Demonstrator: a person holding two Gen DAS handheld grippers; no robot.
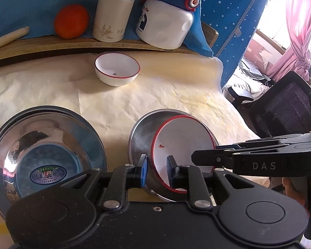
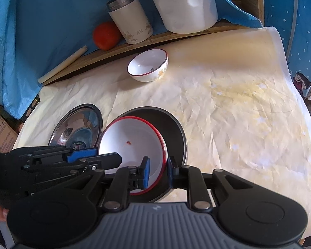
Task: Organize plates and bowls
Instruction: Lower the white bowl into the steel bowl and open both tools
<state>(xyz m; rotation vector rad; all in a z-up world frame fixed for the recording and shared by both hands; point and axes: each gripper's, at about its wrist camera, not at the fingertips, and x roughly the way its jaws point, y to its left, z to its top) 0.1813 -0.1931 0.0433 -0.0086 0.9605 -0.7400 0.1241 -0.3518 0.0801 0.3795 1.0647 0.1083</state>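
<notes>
A white red-rimmed bowl (image 1: 182, 145) sits nested in a steel bowl (image 1: 142, 137). My left gripper (image 1: 157, 171) straddles the near-left rims of both, one pad outside the steel wall, one inside the white bowl; contact is unclear. My right gripper (image 2: 158, 171) straddles the white bowl's (image 2: 132, 143) right rim, inside the dark steel bowl (image 2: 174, 128); it enters the left wrist view (image 1: 205, 157) from the right. A second steel bowl (image 1: 45, 153) stands to the left, also in the right wrist view (image 2: 78, 128). A small white red-rimmed bowl (image 1: 117, 68) (image 2: 148, 65) stands farther back.
A wooden ledge (image 1: 51, 43) at the back carries an orange (image 1: 71, 20), a white thermos (image 1: 114, 14), a white jug (image 1: 165, 20) and a rolled stick (image 1: 8, 37). Crinkled cream paper (image 2: 238, 114) covers the table. A black mesh chair (image 1: 280, 108) stands off the right edge.
</notes>
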